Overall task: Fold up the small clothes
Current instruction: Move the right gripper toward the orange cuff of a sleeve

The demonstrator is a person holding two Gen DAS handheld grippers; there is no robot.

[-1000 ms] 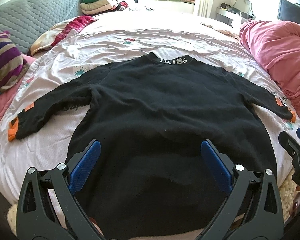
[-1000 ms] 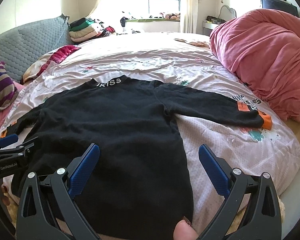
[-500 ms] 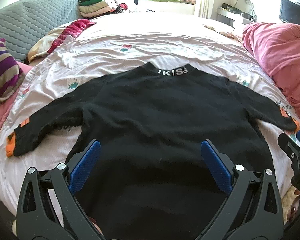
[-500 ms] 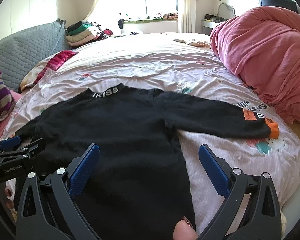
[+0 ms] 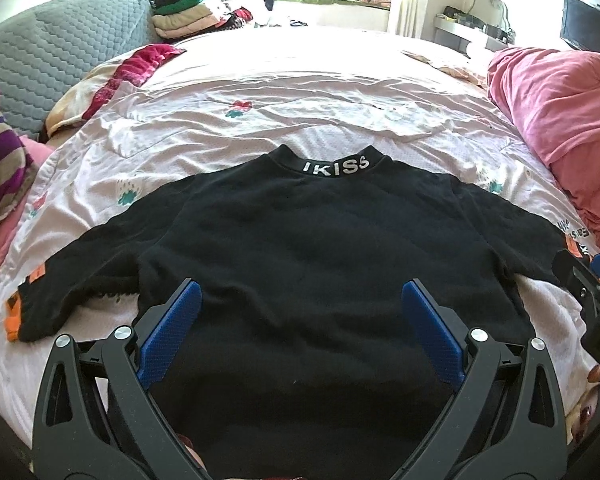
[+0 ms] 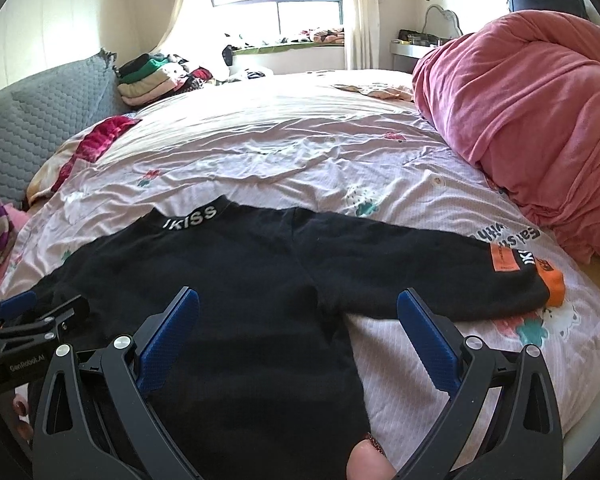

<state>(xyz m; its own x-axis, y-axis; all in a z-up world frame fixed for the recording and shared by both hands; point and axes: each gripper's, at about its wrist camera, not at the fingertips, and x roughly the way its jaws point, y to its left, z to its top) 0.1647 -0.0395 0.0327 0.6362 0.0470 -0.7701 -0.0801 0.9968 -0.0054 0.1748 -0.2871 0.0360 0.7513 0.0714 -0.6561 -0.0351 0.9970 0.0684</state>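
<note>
A small black sweatshirt (image 5: 300, 248) (image 6: 228, 280) lies flat and spread on the bed, its "IKISS" collar (image 5: 334, 167) (image 6: 190, 216) at the far end. Both sleeves reach outward and end in orange cuffs, the left cuff (image 5: 14, 312) and the right cuff (image 6: 554, 280). My left gripper (image 5: 300, 320) hovers open above the lower body of the shirt, with nothing between its blue pads. My right gripper (image 6: 298, 324) is open too, over the shirt's right side near the armpit. Each gripper shows at the edge of the other's view. The hem is hidden below the frames.
The pink printed bedsheet (image 5: 300, 92) stretches far beyond the shirt. A heaped pink duvet (image 6: 532, 112) fills the right side. On the left are a striped cushion (image 5: 0, 176), a grey quilted headboard (image 5: 52, 52) and a red cloth (image 5: 132, 68); folded clothes (image 6: 148, 80) are stacked far back.
Both grippers have lifted and tipped up a little, so the shirt sits lower in both views. The shirt itself has not moved, and both grippers stayed open.
</note>
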